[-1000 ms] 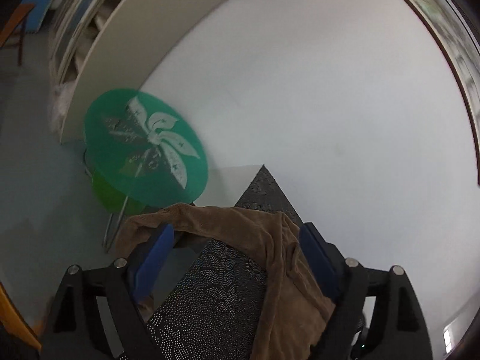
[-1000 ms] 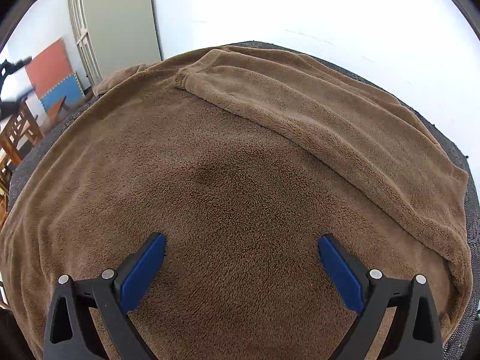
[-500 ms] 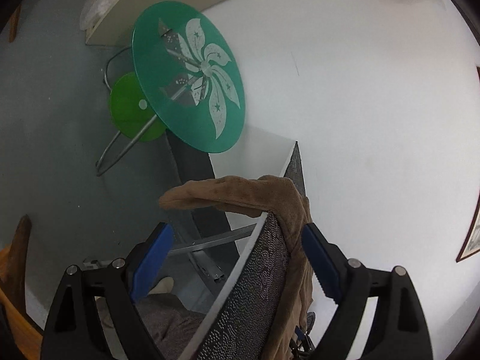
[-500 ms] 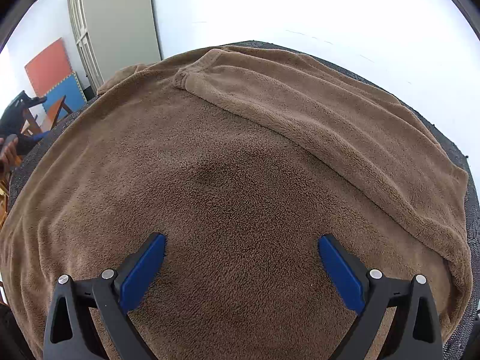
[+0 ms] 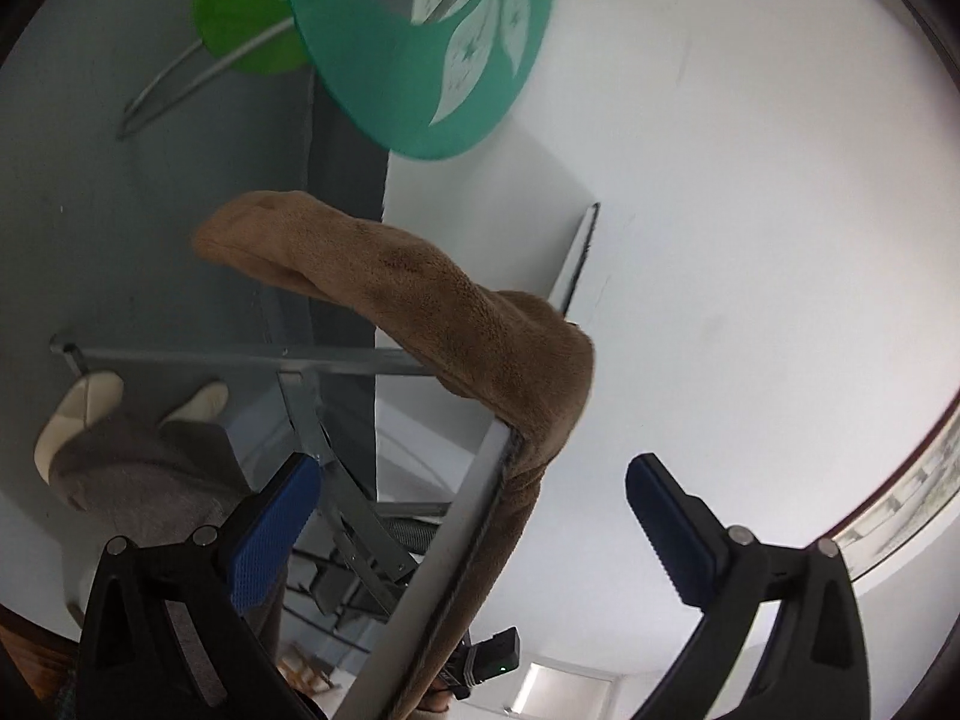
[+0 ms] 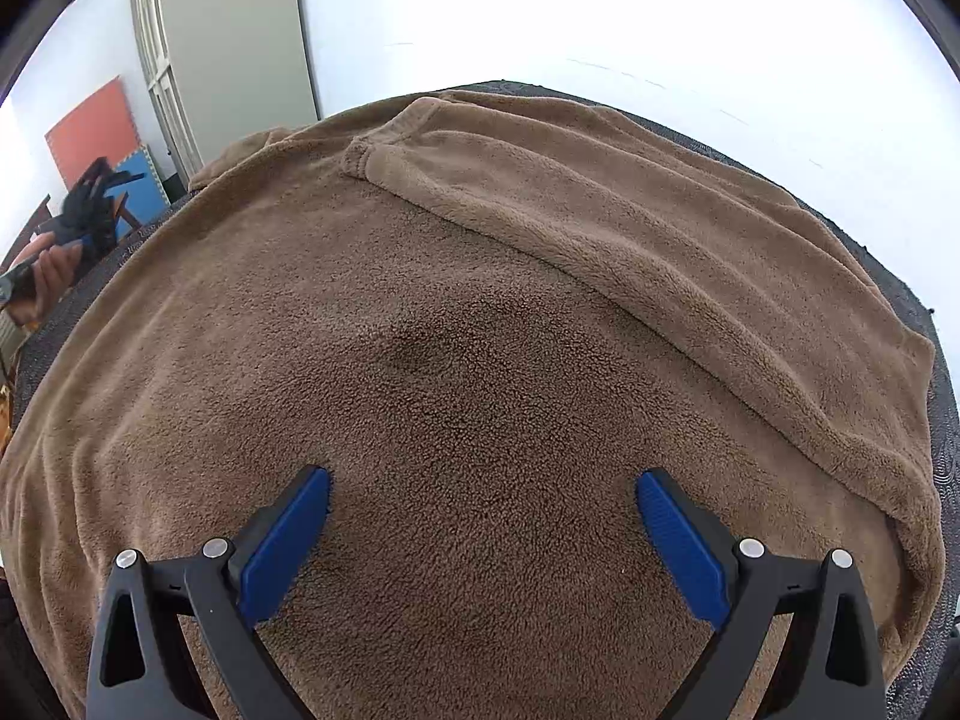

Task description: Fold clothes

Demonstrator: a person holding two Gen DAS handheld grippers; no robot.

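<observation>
A brown fleece garment [image 6: 456,360] lies spread over the dark patterned table [image 6: 900,276], one sleeve [image 6: 600,228] folded across its far right part. My right gripper [image 6: 483,480] stands open just over the garment's near part, with only flat fleece between its fingers. My left gripper [image 5: 471,468] is off the table's side, its jaws opening. The table's white edge [image 5: 444,546] and a hanging fold of the garment [image 5: 456,312] run between its fingers, and the pads touch neither. A hand [image 6: 48,282] shows at the left rim of the right wrist view.
Beyond the table stands a round green glass table [image 5: 420,30] with a white flower print, a smaller green disc [image 5: 240,18] beneath it. The table's metal frame [image 5: 240,354] and a person's shoes [image 5: 78,414] show below. A grey cabinet [image 6: 228,48] stands at the back left.
The left wrist view has sunk from above the tabletop to beside its edge and rolled, and its jaws stand wider. A hand has come in at the right view's left edge. The right gripper kept still.
</observation>
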